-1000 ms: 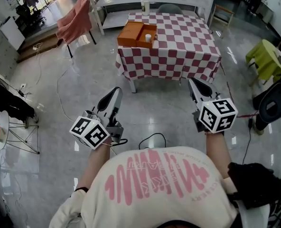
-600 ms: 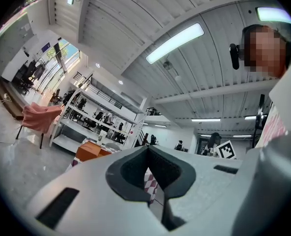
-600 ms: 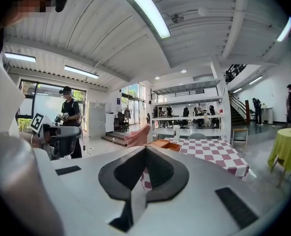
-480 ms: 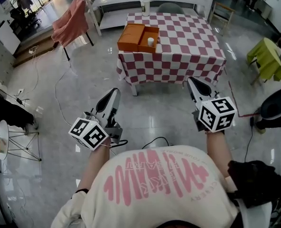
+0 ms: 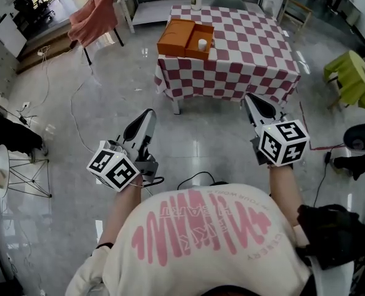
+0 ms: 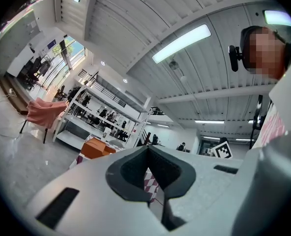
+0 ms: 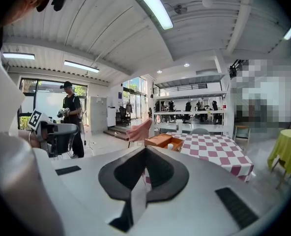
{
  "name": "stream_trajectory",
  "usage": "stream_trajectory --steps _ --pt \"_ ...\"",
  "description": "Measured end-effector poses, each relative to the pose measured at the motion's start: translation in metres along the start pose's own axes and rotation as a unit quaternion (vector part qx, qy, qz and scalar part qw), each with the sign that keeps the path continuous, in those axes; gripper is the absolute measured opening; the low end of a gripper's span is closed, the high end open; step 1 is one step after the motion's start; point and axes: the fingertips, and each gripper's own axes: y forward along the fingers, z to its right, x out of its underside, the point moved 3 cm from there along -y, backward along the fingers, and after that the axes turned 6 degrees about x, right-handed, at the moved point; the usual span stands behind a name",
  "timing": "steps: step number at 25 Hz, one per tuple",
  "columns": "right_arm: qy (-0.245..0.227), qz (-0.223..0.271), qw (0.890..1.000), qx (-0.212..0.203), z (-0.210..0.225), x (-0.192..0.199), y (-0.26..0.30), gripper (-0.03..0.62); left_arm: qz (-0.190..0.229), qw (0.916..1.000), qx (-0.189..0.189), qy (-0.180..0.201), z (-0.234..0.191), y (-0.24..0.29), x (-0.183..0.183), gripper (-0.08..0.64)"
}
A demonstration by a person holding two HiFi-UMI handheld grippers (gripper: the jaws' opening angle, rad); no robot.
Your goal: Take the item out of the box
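Open floor (image 5: 201,134) between table (image 5: 250,57) edge, left gripper (image 5: 148,114) and right gripper (image 5: 250,98).

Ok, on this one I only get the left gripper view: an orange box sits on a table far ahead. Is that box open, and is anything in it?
Observer: The head view shows the orange box lying open on the checked table, with a small white item in the half at the picture's right.
Operator: And the right gripper?
Observer: The right gripper has its jaws together, with nothing between them.
Operator: Anything off to the table's right?
Observer: A piece of furniture draped in yellow-green cloth stands on the floor there.
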Motion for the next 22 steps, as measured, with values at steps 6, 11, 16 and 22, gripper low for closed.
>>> stream_trajectory --steps 6,11,16,22 --pt "0.010 -0.008 1.000 0.004 0.006 0.013 -0.001 0.005 0.006 0.9999 -0.012 -0.009 -0.004 -0.002 0.008 0.006" --pt "0.022 -0.015 1.000 0.009 0.012 0.019 -0.001 0.005 -0.008 0.9999 -0.009 -0.007 -0.003 0.002 0.015 0.008" --pt "0.022 -0.023 0.999 0.010 0.014 0.027 0.005 0.005 -0.014 0.9997 -0.009 -0.015 -0.008 0.006 0.020 0.008" --pt "0.025 -0.029 0.999 0.016 0.024 0.034 0.009 0.005 -0.012 0.9994 -0.003 -0.034 -0.013 0.017 0.026 0.008"
